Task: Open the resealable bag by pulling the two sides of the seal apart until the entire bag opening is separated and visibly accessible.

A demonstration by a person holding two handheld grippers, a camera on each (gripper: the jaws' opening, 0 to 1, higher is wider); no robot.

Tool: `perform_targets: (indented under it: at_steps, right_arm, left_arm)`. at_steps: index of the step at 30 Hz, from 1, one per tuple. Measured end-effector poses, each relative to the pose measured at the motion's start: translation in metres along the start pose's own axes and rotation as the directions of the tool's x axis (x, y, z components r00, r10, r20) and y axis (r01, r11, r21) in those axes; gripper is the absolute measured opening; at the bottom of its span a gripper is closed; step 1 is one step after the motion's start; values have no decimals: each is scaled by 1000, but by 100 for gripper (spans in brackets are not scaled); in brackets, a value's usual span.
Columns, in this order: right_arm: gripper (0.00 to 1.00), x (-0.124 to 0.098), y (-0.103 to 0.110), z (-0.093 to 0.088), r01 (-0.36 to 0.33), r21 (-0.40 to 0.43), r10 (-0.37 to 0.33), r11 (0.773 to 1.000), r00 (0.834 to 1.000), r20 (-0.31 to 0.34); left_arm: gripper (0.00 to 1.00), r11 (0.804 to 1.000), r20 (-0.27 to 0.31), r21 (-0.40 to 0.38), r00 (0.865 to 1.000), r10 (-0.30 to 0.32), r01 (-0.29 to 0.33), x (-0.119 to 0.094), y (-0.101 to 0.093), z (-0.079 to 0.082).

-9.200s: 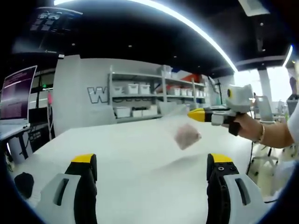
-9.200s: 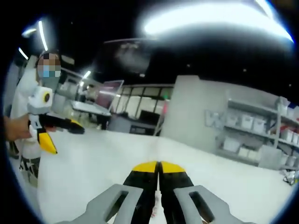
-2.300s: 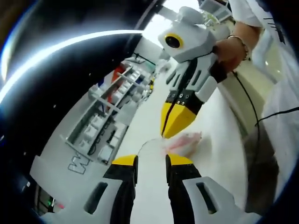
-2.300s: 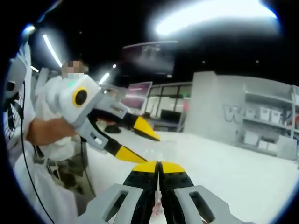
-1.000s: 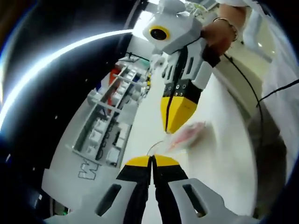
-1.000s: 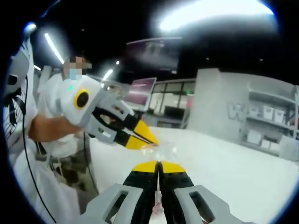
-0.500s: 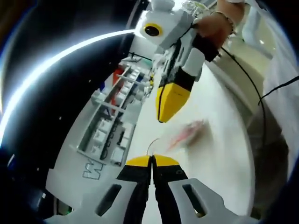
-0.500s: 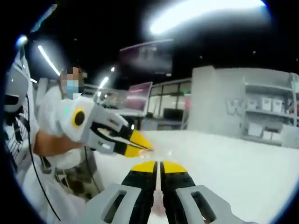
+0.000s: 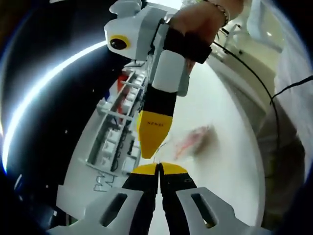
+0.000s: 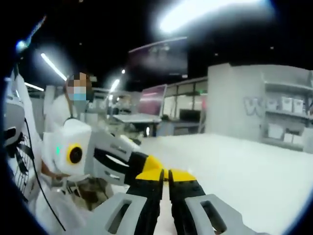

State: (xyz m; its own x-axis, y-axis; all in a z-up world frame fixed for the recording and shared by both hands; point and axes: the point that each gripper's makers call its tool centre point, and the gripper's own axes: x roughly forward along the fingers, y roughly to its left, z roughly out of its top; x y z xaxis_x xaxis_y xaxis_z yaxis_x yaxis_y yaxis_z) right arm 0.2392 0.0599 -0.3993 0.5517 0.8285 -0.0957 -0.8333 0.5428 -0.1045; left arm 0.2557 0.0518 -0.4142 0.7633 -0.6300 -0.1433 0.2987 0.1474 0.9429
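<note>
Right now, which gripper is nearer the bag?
Left, narrowly. The left gripper is shut on the clear edge of the bag. The right gripper points in from the top of the left gripper view, its tip just beside that edge, contact unclear.

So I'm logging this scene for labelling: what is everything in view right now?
resealable bag: one, clear with pinkish contents, blurred, beyond both closed gripper tips
table: one, white
shelving unit: one, grey, with white bins
monitor: one, pinkish screen, background
cable: one, black
bystander: one, white top
person's hand: one, on right gripper's handle
left gripper: yellow-tipped, shut
right gripper: yellow-tipped, shut
</note>
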Motion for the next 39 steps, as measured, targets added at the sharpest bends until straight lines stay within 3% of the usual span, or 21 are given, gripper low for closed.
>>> perform_targets:
  at_steps: [9, 26, 39]
  right_arm:
    - [1, -3, -7, -10, 28, -5, -28, 1000, 999, -43]
    - [4, -1, -3, -19, 27, 16, -26, 999, 996, -84]
    - [0, 1, 1, -27, 19, 60, -13, 998, 995, -100]
  left_arm:
    - [0, 1000, -2, 11, 1000, 6, -6, 1, -1, -2]
    - [0, 997, -14, 77, 1000, 24, -23, 0, -6, 2]
    - [0, 997, -8, 69, 999, 31, -31, -3, -9, 0]
